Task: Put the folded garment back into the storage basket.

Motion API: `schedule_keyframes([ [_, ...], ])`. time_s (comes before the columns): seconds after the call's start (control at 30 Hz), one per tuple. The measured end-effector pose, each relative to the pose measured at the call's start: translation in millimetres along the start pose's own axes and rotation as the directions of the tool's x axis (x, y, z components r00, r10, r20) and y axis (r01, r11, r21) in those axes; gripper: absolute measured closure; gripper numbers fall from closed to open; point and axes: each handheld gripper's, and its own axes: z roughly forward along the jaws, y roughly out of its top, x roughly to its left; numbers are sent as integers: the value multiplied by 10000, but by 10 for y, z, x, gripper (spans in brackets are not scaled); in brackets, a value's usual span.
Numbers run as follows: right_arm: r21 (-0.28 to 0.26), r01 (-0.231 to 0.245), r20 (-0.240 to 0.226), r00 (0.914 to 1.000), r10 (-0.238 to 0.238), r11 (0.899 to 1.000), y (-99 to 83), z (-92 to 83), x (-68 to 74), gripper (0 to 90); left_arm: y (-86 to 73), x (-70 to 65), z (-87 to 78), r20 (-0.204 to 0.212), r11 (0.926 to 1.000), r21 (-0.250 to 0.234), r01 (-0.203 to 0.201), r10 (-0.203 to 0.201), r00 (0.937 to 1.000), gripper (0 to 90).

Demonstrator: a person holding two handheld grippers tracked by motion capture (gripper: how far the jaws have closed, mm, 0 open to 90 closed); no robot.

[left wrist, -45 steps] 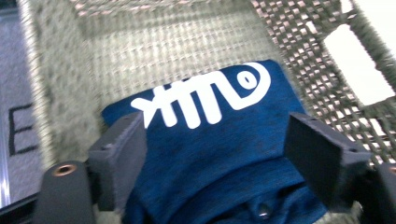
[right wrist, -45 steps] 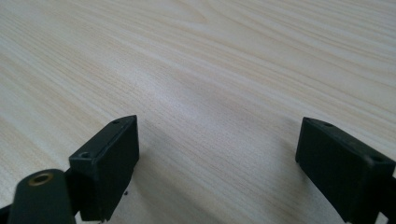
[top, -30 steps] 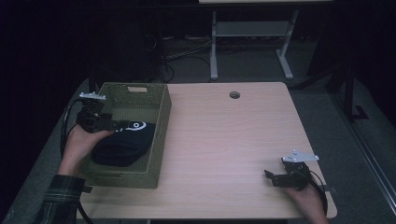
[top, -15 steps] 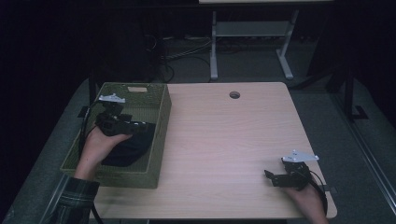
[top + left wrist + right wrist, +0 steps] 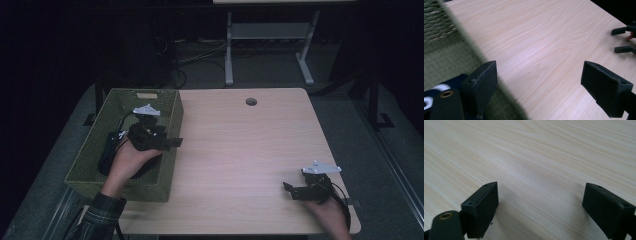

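Your left gripper (image 5: 172, 142) sits over the right wall of the green woven basket (image 5: 150, 186), jaws pointing out across the table (image 5: 240, 150) toward its right edge, spread wide with nothing between them. In the left gripper view (image 5: 539, 82) the jaws straddle the basket's rim: one jaw over the basket's inside, the other over bare wood. Your left hand (image 5: 131, 161) is inside the basket, above a dark navy garment (image 5: 106, 159) with white markings lying on the basket floor, toward the near half. That same garment (image 5: 439, 88) shows at the lower left corner of the left gripper view, just beside the jaw, not held; cannot tell if it touches the jaw. Basket stands at the table's left edge, running from the far left corner nearly to the near left corner. Your right gripper (image 5: 291, 189) is low over the table near the near right corner, well apart from the basket, jaws facing left along the near edge. Right gripper view (image 5: 540, 205) has both jaws standing wide apart over plain wood grain, nothing gripped. Your right gripper (image 5: 624, 40) also appears at the upper right of the left gripper view, jaws parted, empty. Round cable hole (image 5: 251, 101) near the table's far edge, middle.
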Motion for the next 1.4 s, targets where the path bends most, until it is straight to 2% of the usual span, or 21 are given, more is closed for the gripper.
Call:
schedule_keyframes([
  [0.3, -4, -1, -12, 10000, 1, 10000, 0, 0, 0, 131, 22, -329, 295, 447, 9978, 58, -664, 661, 9968, 136],
  [0.5, -6, 1, 0, 10000, -1, 10000, 0, -1, 0, 131, -6, -526, 500, 783, 9961, 27, -884, 879, 9930, 138],
  [0.73, -9, 8, -1, 10000, -8, 10000, 0, -1, 0, 131, -116, -738, 769, 726, 9908, 198, -1341, 1324, 9885, 139],
  [1.0, -1, -6, -16, 10000, 6, 10000, 0, 0, 0, 131, -297, -872, 1016, 729, 9844, 498, -1686, 1648, 9836, 139],
  [1.17, -1, 5, -4, 10000, -5, 10000, 0, 1, -1, 131, -433, -904, 1156, 716, 9790, 671, -1926, 1878, 9796, 138],
  [1.2, 1, 3, -5, 10000, -3, 10000, 0, 1, -1, 131, -458, -903, 1181, 685, 9756, 723, -2071, 2023, 9769, 137],
  [1.4, 0, 4, -5, 10000, -4, 10000, 0, 1, -1, 131, -602, -899, 1324, 600, 9735, 931, -2087, 2038, 9772, 135],
])
